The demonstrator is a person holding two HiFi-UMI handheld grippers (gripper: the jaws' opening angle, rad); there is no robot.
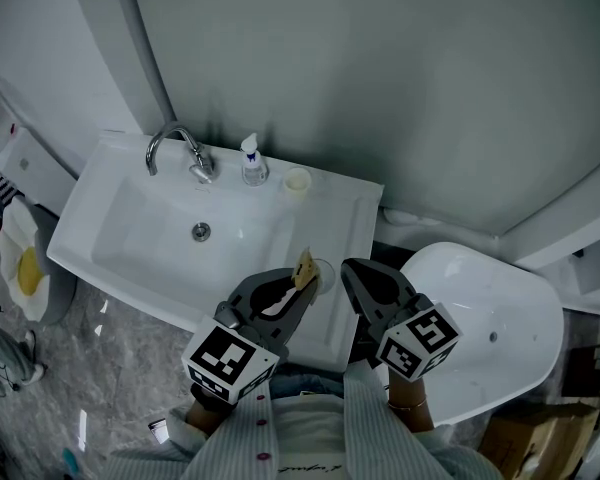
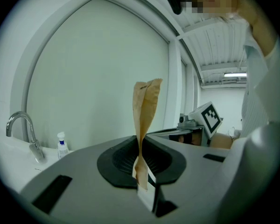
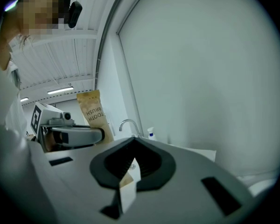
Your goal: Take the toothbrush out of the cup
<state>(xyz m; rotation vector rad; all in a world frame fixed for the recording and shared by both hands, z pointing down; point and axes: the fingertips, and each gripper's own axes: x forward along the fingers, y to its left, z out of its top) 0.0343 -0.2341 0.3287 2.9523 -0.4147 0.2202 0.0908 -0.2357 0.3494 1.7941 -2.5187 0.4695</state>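
A brown paper toothbrush packet (image 2: 144,120) stands upright between the jaws of my left gripper (image 2: 141,168), which is shut on its lower end. From the head camera the packet (image 1: 304,267) sits over the front right of the white sink (image 1: 130,228), beside a clear round cup rim (image 1: 325,275). My right gripper (image 1: 354,270) hovers just right of it, jaws closed. Between them shows a small brown and white paper scrap (image 3: 129,177), pinched by the right gripper (image 3: 130,171). The packet (image 3: 95,114) shows at the left of the right gripper view. A small cream cup (image 1: 297,180) stands by the wall.
A chrome faucet (image 1: 176,148) and a small pump bottle (image 1: 252,161) stand at the back of the sink. A white toilet (image 1: 485,338) is on the right. A bin with a white bag (image 1: 25,268) stands on the left floor. A grey curved wall rises behind.
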